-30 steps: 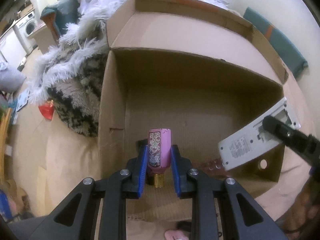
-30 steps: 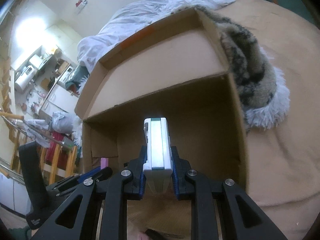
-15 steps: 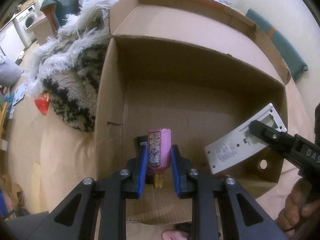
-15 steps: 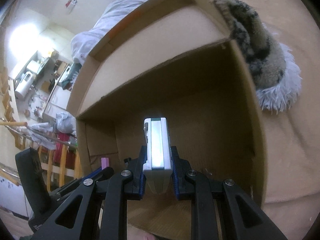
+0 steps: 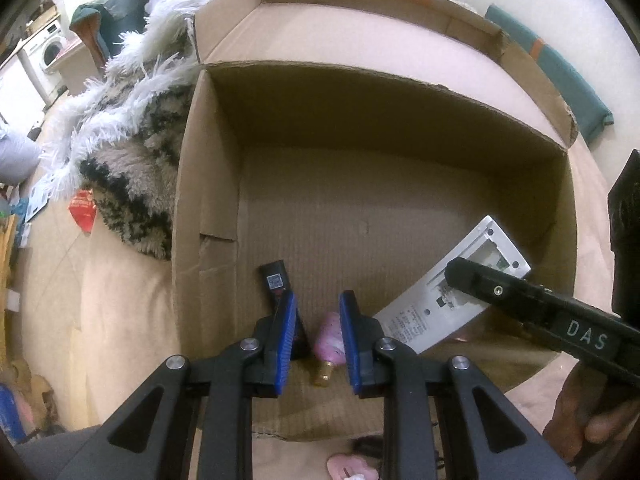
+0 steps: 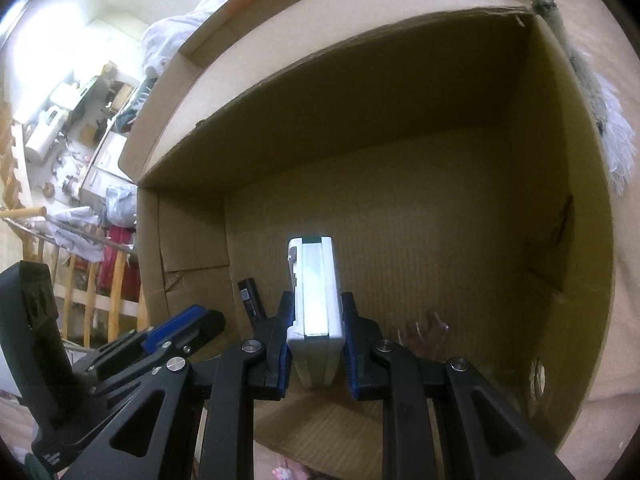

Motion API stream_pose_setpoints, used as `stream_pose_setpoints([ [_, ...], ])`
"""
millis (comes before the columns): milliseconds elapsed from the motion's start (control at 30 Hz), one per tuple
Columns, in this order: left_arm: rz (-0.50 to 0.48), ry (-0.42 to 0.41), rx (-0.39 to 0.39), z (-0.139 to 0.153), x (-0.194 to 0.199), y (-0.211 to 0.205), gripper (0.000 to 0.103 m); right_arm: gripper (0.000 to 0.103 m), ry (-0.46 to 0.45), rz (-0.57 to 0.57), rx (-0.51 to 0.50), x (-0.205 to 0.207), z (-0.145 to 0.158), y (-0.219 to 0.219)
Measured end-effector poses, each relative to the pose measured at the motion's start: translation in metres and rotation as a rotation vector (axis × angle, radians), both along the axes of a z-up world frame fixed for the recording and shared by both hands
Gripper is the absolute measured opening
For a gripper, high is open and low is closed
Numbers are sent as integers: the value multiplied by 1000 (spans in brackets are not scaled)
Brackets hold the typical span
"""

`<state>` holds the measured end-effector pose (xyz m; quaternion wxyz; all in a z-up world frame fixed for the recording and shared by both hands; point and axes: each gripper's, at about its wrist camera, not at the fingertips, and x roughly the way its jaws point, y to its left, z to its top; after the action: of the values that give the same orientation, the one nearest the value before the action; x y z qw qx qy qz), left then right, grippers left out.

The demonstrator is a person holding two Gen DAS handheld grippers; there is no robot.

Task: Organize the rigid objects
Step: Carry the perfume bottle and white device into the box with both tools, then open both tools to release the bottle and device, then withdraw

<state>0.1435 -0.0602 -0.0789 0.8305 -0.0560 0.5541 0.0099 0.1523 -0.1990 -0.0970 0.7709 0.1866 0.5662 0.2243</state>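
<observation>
cardboard box (image 5: pixel 192 208) holds pink bottle (image 5: pixel 331 338) under released left claw (image 5: pixel 317 340); right claw (image 6: pixel 316 344) grasps white device (image 6: pixel 314 292).

My left wrist camera looked down past its hand-held gripper (image 5: pixel 316 340) into the cardboard box (image 5: pixel 192 200) from the near edge, close above the floor of the box. My right wrist camera faced the same way from farther right, nearer still. Both views shared the box interior and the black remote (image 5: pixel 276 284) (image 6: pixel 250 298).
</observation>
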Motion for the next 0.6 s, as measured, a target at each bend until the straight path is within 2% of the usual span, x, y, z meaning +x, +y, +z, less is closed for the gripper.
stream_pose_setpoints([
  [200,10,11,4,0,-1,-4,20,23,-37,-7,-47,0,7,0],
  [267,9,12,9,0,-1,-5,21,29,-61,-22,-66,-1,12,-1],
  [300,7,14,9,-1,0,-5,21,39,-73,-31,-70,-1,15,-4],
  [333,2,16,7,-1,1,-5,22,60,-83,-41,-71,-1,17,-6],
  [367,-4,17,7,-1,2,-5,26,70,-93,-56,-67,-1,20,-9],
  [400,-6,16,11,0,1,-7,33,75,-100,-77,-49,-1,22,-13],
  [433,-6,11,14,2,1,-7,38,75,-100,-93,-18,-1,23,-18],
  [500,-1,-13,8,8,-2,-7,54,75,-98,-111,25,2,25,-24],
  [567,4,-30,-6,13,-2,-5,61,76,-120,-130,19,2,30,-27],
  [600,6,-36,-15,15,-2,-5,64,81,-130,-135,19,1,33,-28],
])
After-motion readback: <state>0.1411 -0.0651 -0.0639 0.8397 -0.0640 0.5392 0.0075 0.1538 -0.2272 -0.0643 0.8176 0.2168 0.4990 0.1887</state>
